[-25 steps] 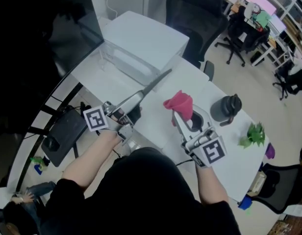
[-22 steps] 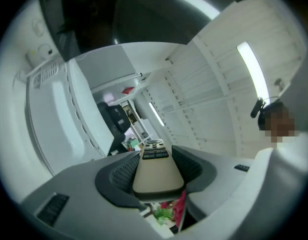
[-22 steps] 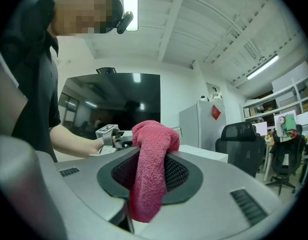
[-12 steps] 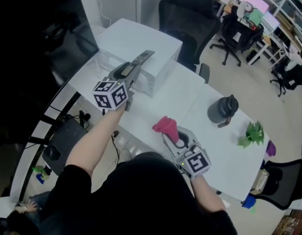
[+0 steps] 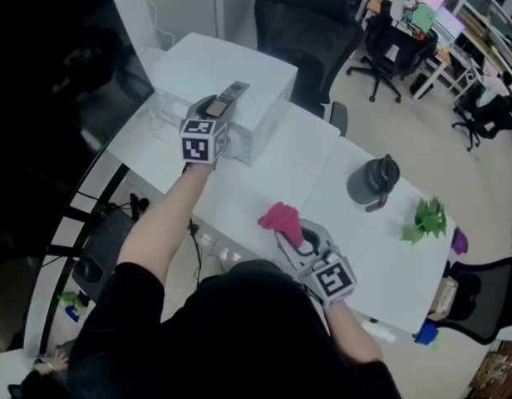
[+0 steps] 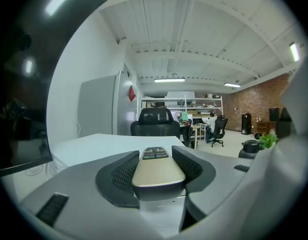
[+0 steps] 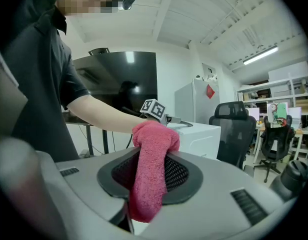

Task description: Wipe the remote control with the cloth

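As the head view lays it out, scene: I see a white surface (image 5: pixel 264 181) with a white box (image 5: pixel 239 69) at its far left end. A dark jug (image 5: pixel 371 181) and a small green plant (image 5: pixel 426 220) stand to the right.
Left gripper (image 5: pixel 216 110): jaws are partly apart and clamped on the remote control (image 6: pixel 156 169), with the pads pressing its two long sides.
Remote control, place: held over the top of the white box. It lies flat with the button face up and sticks out past the jaws, away from me.
Right gripper (image 5: pixel 294 241): jaws are roughly half closed and gripping the cloth (image 7: pixel 151 171), and the fabric fills the gap between the pads.
Cloth, form: pink and bunched, with a fold standing above the jaws and a tail hanging below them.
Cloth, place: over the near part of the surface, close in front of me.
Contact: remote control and cloth are well apart. I cannot tell whether the cloth touches the surface.
Arms: my left arm is stretched out toward the box and my right is drawn in.
Background: a black office chair (image 5: pixel 310 23) stands beyond the surface, and a dark screen (image 5: pixel 65 81) is at left.
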Demonstrator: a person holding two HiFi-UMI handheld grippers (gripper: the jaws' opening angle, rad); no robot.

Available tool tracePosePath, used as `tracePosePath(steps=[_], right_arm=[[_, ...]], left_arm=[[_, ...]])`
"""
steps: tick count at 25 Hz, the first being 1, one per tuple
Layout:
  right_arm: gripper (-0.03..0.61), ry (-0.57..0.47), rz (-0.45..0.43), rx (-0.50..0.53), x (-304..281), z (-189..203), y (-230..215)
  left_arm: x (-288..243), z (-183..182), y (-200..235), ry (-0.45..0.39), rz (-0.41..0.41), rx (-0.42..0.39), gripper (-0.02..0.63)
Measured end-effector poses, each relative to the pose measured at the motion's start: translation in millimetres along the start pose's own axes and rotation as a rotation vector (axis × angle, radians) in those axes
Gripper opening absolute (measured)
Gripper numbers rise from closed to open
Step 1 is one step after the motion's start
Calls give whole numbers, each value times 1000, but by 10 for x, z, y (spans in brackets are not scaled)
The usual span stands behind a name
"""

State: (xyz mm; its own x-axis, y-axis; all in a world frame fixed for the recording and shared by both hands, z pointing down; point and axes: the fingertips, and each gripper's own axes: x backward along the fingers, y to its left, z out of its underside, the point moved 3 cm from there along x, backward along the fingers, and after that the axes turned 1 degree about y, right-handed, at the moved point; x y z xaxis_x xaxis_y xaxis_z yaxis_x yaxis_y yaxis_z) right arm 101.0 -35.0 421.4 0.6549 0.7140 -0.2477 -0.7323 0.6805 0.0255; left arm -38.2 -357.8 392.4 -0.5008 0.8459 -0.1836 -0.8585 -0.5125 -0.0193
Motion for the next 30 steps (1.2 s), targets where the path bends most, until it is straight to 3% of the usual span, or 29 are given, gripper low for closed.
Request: tracePosePath(steps=[5,9,13,17,20,23,30], right_arm=[[114,8,11,6,13,-43,3],[114,10,22,0,34,-37,6],[114,0,26,-9,57,-46,-7],[114,-15,28,-18,70,-71,-44],[114,-11,28,-35,56,-68,-95],[114,0,18,-52,20,-35,-140],[114,49,-34,-60,-101,33,-15]], left_arm=[[-255,134,98,87,-42,-87,209],[-289,131,148,102,-46,-89,209],[-63,-20,62,41,-5,-57,209],[748,-14,8,-76,37,27,209],[1534,303,22,-107,31,90,209],[2018,807,-40,-37,26,124,209],[1666,2035,-106,231,28,87,209]])
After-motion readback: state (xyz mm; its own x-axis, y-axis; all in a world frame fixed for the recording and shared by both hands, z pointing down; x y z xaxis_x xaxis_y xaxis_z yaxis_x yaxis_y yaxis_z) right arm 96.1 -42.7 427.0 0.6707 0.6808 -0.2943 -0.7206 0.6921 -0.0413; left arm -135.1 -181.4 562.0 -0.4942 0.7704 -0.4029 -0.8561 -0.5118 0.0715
